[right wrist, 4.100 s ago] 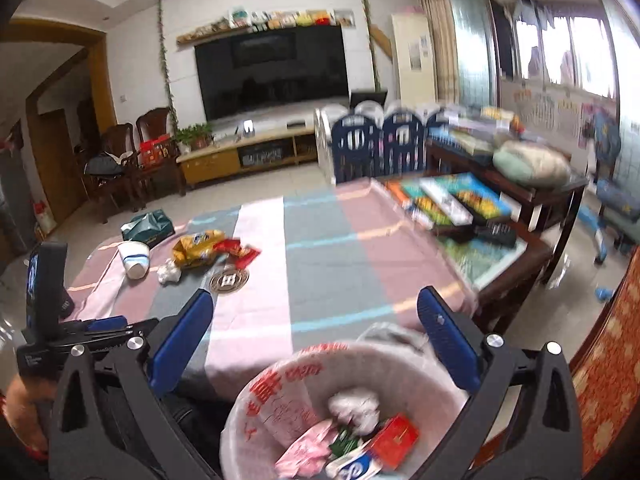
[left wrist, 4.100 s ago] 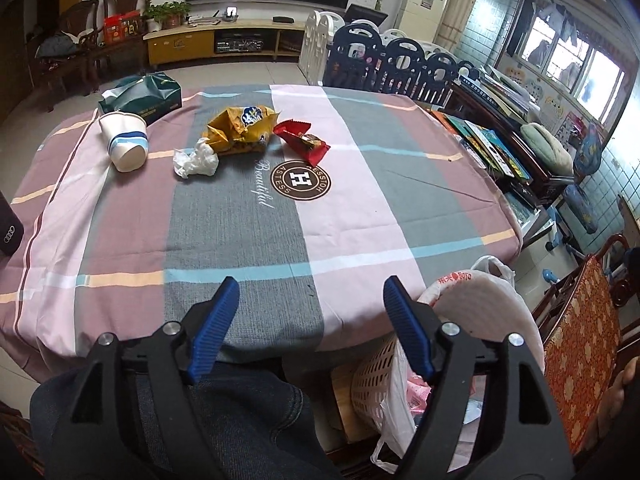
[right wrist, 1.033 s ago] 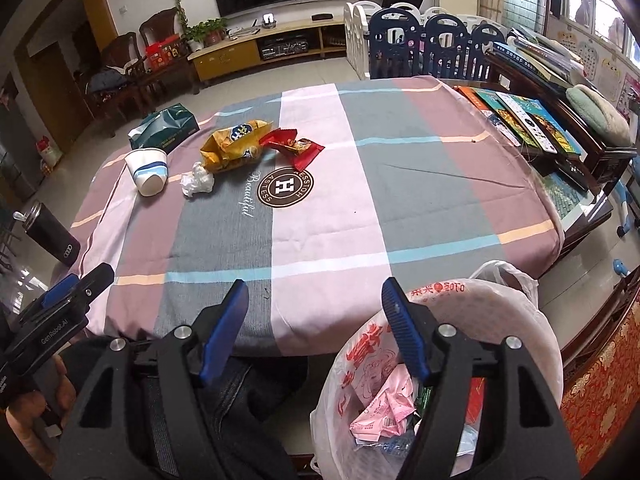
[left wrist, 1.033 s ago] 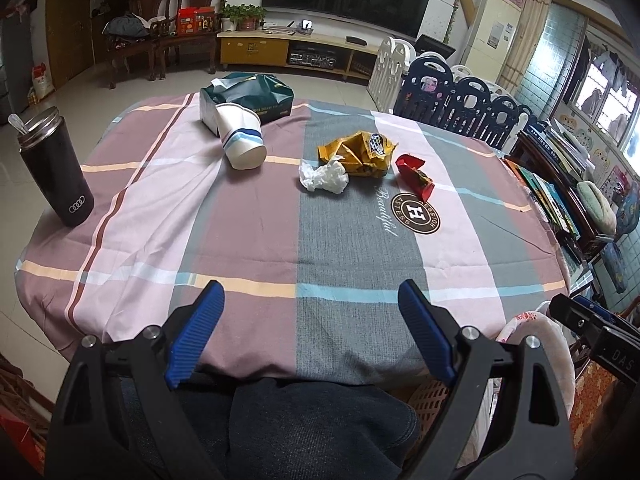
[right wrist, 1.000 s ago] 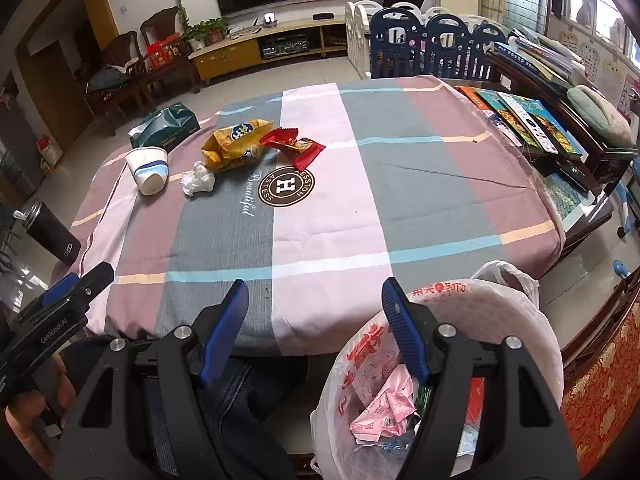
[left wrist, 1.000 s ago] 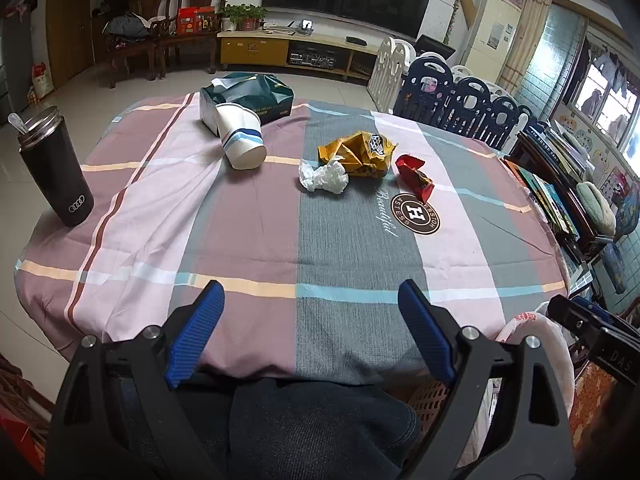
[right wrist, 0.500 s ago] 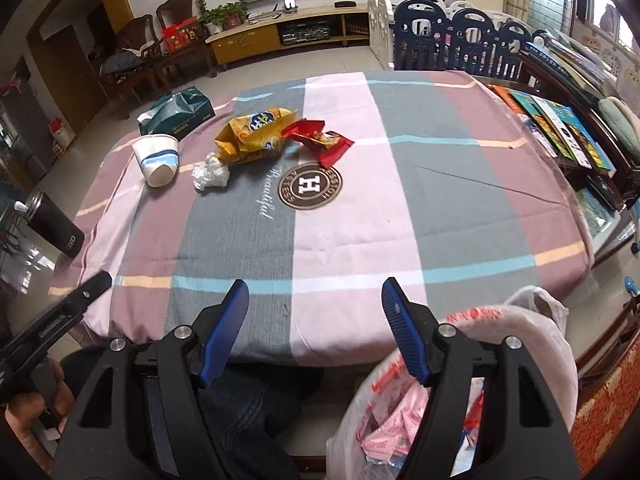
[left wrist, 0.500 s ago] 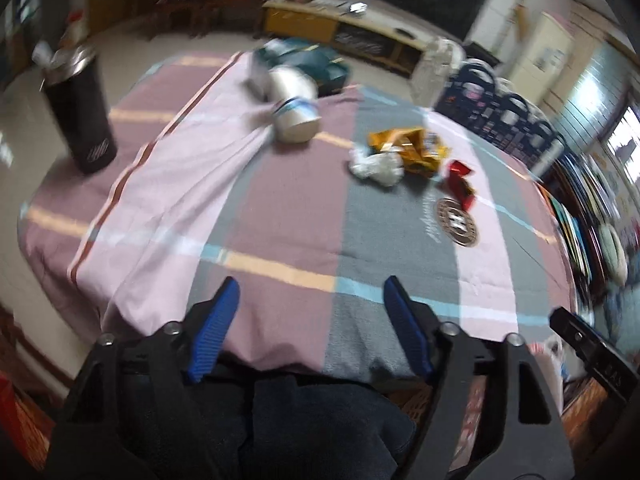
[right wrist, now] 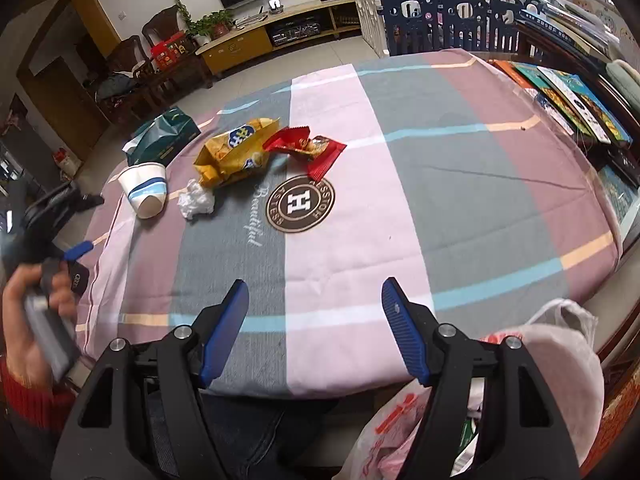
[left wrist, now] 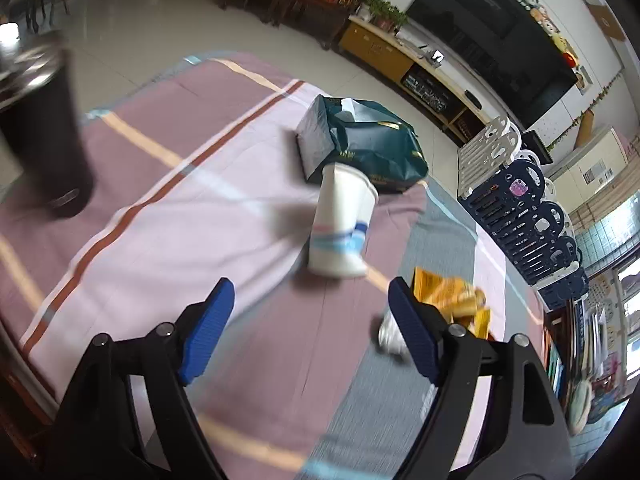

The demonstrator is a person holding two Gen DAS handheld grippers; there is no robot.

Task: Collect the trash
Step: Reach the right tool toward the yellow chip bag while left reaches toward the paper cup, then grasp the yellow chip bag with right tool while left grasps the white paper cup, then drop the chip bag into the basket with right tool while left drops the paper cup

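Your left gripper (left wrist: 308,324) has just been widening its empty jaws before the paper cup (left wrist: 342,222) near the worktop's (right wrist: 440,184) left edge; your right gripper (right wrist: 316,328) hangs with jaws apart, empty.

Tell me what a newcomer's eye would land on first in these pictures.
First comes the litter on the striped tablecloth: a paper cup on its side, a crumpled white tissue, a yellow snack bag and a red wrapper, grouped on the table's far left in the right wrist view. Next, the left gripper, jaws open and empty, pointing at the cup. At lower right a trash bag waits.
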